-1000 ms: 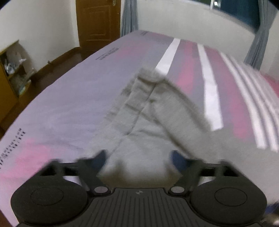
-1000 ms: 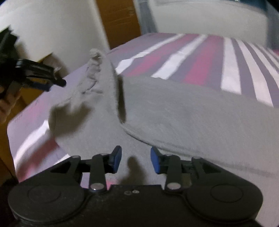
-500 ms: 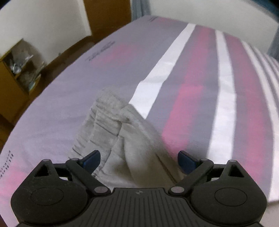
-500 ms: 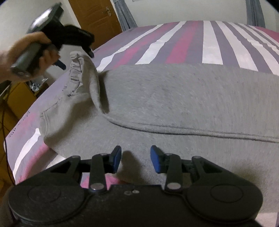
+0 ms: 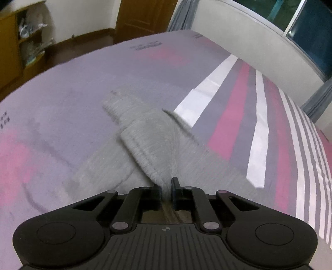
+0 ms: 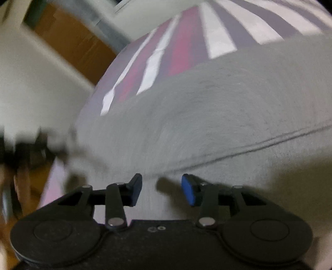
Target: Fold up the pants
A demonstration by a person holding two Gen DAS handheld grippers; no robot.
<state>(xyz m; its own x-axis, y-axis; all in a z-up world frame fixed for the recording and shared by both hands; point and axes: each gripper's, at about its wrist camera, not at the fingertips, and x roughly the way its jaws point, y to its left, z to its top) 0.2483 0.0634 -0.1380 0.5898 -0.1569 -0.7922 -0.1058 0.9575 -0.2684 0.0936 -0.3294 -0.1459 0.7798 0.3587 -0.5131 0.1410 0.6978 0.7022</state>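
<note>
The grey pants [image 5: 157, 135] are spread on a bed with a striped sheet [image 5: 234, 116] of purple, pink and white, and a raised fold of the cloth is pinched between the closed jaws of the left gripper [image 5: 166, 187]. The right gripper [image 6: 161, 190] is held just above another part of the pants [image 6: 207, 116], its 2 blue-padded jaws partly apart and opening, with nothing clamped between them.

A big bed [image 5: 238, 108] has purple, pink and white stripes. Behind it are a brown door [image 5: 143, 16], white walls [image 5: 87, 16] and a dark window [image 5: 311, 31]. A yellow shelf [image 5: 12, 47] stands on the left.
</note>
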